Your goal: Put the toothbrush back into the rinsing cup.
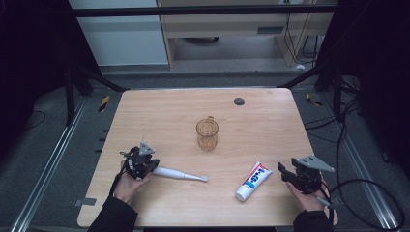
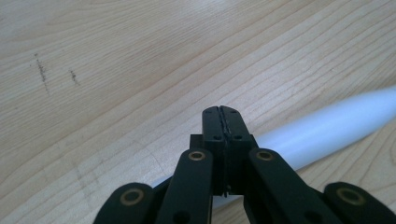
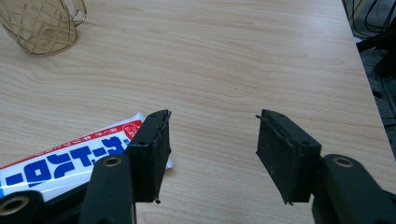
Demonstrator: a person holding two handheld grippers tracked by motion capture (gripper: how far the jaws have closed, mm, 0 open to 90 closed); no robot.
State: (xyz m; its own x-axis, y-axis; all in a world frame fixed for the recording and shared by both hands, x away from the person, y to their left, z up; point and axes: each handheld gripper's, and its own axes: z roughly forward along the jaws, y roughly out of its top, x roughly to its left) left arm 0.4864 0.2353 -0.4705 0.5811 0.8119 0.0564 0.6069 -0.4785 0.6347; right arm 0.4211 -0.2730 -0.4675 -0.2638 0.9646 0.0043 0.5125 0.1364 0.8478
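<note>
A white electric toothbrush (image 1: 181, 175) lies flat on the wooden table (image 1: 169, 116), head pointing right. My left gripper (image 1: 153, 166) sits at its handle end, and in the left gripper view the left gripper (image 2: 223, 114) has its jaws pressed together just over the white handle (image 2: 327, 128), which passes beneath them. A toothpaste tube (image 1: 252, 181) lies at front right, cap toward the person. My right gripper (image 1: 283, 170) is open just right of the tube. In the right gripper view the right gripper (image 3: 212, 135) holds nothing, and its left jaw stands beside the tube's (image 3: 60, 163) flat end.
An amber patterned glass mug (image 1: 207, 134) stands upright at the table's middle and appears at the top left of the right gripper view as the mug (image 3: 42, 23). A small dark disc (image 1: 239, 101) lies near the far edge. The table's right edge (image 3: 359, 70) is close to my right gripper.
</note>
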